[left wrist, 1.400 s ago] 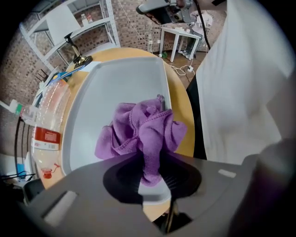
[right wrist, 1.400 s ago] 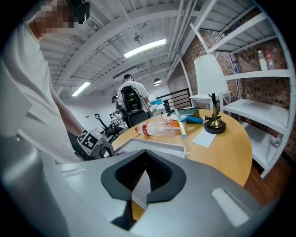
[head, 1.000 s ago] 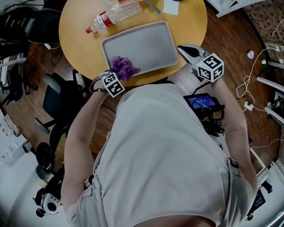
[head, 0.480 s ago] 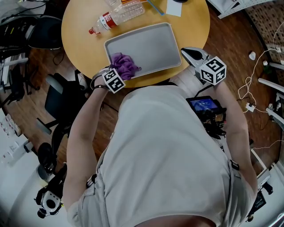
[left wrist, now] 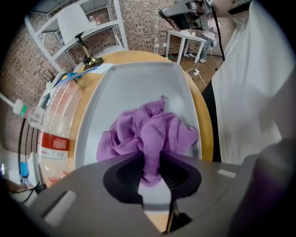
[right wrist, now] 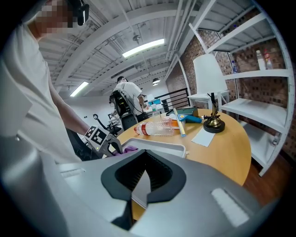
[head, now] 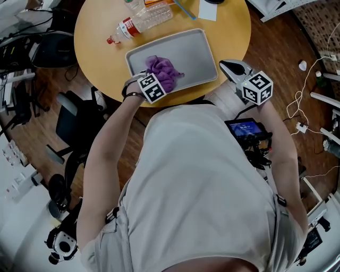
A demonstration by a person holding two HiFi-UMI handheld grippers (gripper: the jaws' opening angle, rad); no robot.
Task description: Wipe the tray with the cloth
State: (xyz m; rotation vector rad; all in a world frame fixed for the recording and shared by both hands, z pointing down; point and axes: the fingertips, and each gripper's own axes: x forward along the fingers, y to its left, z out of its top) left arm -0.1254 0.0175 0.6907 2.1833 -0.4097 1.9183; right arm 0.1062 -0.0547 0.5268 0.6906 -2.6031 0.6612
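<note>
A grey rectangular tray lies on the round yellow table. On the tray's near left part sits a bunched purple cloth. My left gripper is shut on the near edge of the cloth, which fills the gap between the jaws and spreads over the tray. My right gripper hovers off the tray's right end by the table edge, shut with nothing in it. From the right gripper view, the tray, the cloth and the left gripper all show.
A plastic bottle with a red label lies on the table beyond the tray, beside a white paper. A lamp base stands on the far side. An office chair and cables sit on the floor at the left.
My left gripper has slid the cloth to the right along the tray's near side. The right gripper has barely moved.
</note>
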